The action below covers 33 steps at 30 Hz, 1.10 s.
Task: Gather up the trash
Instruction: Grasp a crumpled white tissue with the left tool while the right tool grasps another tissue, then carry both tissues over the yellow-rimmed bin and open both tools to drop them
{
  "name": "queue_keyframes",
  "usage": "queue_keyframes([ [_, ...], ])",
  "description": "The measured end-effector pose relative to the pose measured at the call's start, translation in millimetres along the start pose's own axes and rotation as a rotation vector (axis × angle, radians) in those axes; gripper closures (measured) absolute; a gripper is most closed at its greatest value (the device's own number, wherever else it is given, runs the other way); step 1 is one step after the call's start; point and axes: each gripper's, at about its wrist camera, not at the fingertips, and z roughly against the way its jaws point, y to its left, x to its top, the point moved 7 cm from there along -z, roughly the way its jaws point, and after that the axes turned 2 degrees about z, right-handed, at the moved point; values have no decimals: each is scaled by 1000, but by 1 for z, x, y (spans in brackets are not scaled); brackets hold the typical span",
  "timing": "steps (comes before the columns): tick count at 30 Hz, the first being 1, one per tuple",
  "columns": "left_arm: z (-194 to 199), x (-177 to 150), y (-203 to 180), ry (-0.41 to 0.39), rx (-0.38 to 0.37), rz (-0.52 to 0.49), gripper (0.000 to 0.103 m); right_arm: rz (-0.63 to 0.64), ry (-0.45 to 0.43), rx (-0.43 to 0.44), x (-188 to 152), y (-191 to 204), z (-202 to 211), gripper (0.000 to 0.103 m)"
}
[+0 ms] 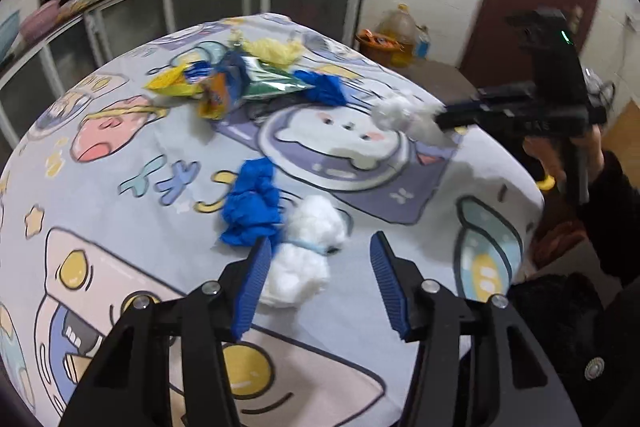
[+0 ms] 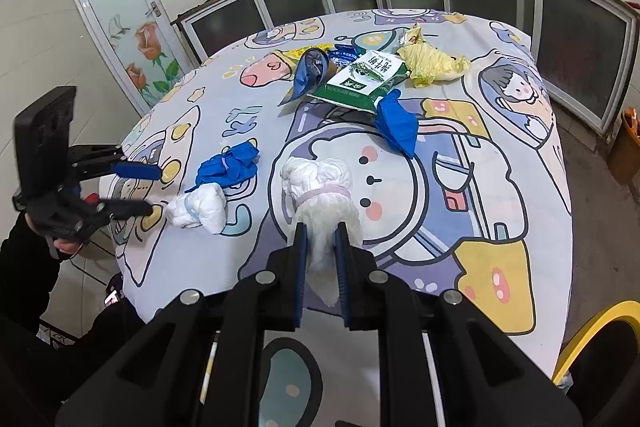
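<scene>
Tissue wad sits pinched in the right gripper; left gripper gapes empty beside another wad on the tablecloth.

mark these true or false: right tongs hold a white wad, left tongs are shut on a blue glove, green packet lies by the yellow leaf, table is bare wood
1. The right tongs hold a white wad. True.
2. The left tongs are shut on a blue glove. False: they are open, gripping nothing, with another white bundle lying between them.
3. The green packet lies by the yellow leaf. True.
4. The table is bare wood. False: a cartoon-print cloth covers it.
</scene>
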Motion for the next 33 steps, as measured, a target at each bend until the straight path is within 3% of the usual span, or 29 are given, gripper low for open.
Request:
queue_keyframes([
  [2,-14,-4,-4,49,27,-16,54,1,0,-2,0,0,-1,89],
  [6,-40,-14,15,135,56,64,54,5,-1,-1,-3,1,1,89],
  [14,-56,-17,29,166,83,120,54,-17,-9,-1,-3,-7,4,89],
  [16,-58,-18,32,170,107,127,72,-20,-15,2,-3,-6,5,89],
  [24,-6,-13,39,91,32,226,76,-36,-63,26,1,-5,26,89],
  [29,30,-2,28,20,28,213,76,-72,-104,28,-1,-12,45,89],
  [33,38,19,8,-20,-17,178,76,-121,-134,11,-11,-27,62,89],
])
